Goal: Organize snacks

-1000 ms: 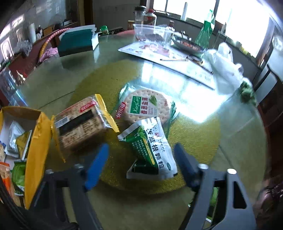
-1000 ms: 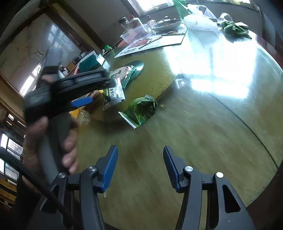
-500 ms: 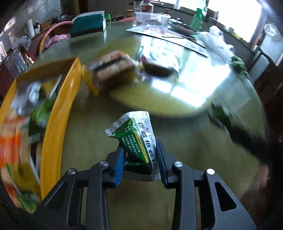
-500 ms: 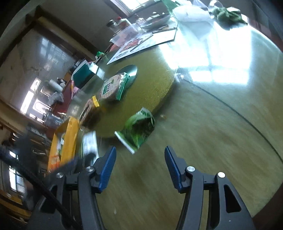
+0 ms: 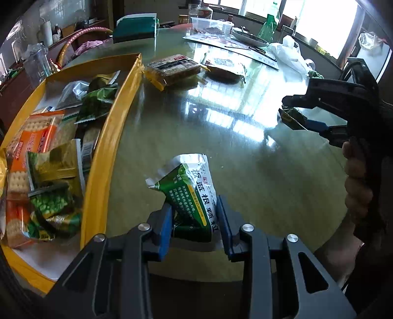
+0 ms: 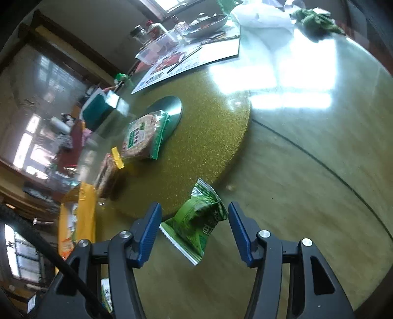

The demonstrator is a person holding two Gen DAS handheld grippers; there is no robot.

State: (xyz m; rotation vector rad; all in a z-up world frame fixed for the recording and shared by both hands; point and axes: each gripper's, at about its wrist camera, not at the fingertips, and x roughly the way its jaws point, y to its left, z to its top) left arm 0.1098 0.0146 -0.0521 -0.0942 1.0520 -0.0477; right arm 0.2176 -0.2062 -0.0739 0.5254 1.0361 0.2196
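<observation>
My left gripper (image 5: 194, 220) is shut on a green and white sachet (image 5: 191, 189) and holds it above the glass table, just right of the yellow box (image 5: 108, 137) that holds several snack packs. My right gripper (image 6: 195, 220) is open, its jaws on either side of a small green snack packet (image 6: 199, 220) that lies on the table at the edge of the gold turntable (image 6: 208, 127). The right gripper also shows in the left wrist view (image 5: 294, 115). A brown cracker pack (image 5: 172, 67) and a round cracker pack (image 6: 142, 135) lie on the turntable.
At the table's far side stand a clear plastic tub (image 5: 211, 24), a metal dish (image 5: 248, 40), a printed sheet (image 6: 189, 63), white plastic bags (image 5: 289, 52) and a green bundle (image 6: 316, 20). A teal box (image 5: 135, 28) sits at the back left.
My left gripper closed on the sachet, lifted it off the turntable and carried it toward the yellow box. My right gripper moved forward until the green packet lay between its open jaws.
</observation>
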